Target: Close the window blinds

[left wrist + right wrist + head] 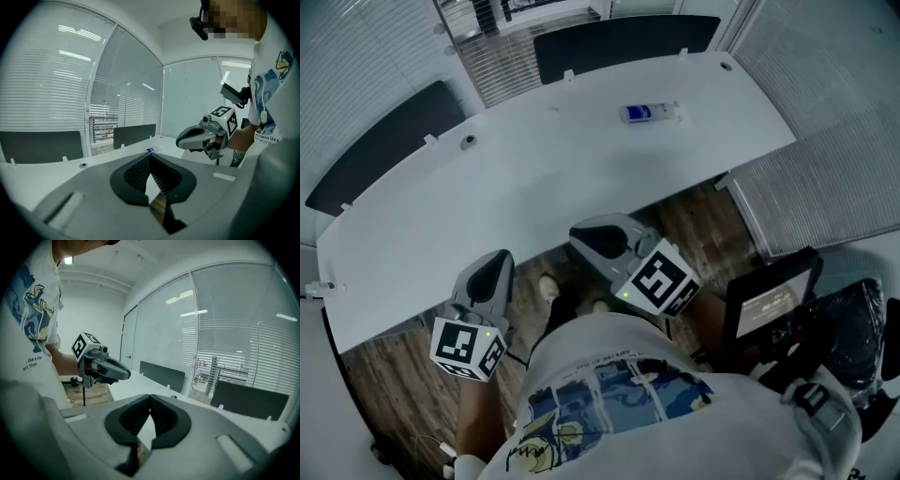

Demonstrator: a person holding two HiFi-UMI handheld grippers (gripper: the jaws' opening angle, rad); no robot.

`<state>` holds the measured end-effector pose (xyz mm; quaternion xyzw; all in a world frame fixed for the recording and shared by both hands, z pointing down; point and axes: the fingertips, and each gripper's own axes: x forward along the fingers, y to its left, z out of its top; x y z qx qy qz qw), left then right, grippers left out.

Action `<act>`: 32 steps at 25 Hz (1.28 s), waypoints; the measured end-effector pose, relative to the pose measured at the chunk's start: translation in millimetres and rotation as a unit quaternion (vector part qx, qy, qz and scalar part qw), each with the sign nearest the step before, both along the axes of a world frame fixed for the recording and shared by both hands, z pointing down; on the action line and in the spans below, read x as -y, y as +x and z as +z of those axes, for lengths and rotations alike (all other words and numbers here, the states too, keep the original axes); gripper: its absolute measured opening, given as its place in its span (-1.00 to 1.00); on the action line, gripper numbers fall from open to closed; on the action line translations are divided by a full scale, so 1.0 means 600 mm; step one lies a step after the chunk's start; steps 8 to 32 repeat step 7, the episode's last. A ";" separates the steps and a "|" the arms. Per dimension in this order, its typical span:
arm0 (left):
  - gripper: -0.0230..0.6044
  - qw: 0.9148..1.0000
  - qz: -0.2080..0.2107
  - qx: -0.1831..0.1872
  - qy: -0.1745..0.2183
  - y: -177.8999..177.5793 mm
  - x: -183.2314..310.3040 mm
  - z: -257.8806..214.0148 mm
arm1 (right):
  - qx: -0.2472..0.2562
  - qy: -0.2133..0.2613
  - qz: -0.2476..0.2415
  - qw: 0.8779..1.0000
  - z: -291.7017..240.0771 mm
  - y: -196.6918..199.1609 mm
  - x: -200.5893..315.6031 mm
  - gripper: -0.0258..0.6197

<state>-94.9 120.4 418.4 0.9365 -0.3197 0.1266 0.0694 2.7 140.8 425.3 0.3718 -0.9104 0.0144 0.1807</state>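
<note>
Slatted window blinds (366, 66) line the walls behind and to the right of a curved white desk (534, 178). In the left gripper view the blinds (44, 84) cover the glass on the left; in the right gripper view the blinds (234, 329) hang on the right. My left gripper (501, 256) and right gripper (579, 234) hover side by side at the desk's near edge, far from the blinds. Both are shut with nothing held: left gripper (150, 157), right gripper (150, 397). Each sees the other: the right gripper (202, 136), the left gripper (104, 366).
A small white-and-blue bottle (651, 112) lies on the desk. Dark divider panels (623, 42) stand along the desk's far edge. A black chair and equipment (797, 319) sit at the right on the wooden floor (694, 216). The person's torso fills the lower head view.
</note>
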 end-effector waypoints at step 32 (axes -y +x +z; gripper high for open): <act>-0.91 1.000 0.007 0.002 0.003 0.018 -0.037 0.000 | -0.003 0.003 0.001 1.000 -0.006 0.015 -0.033 -0.91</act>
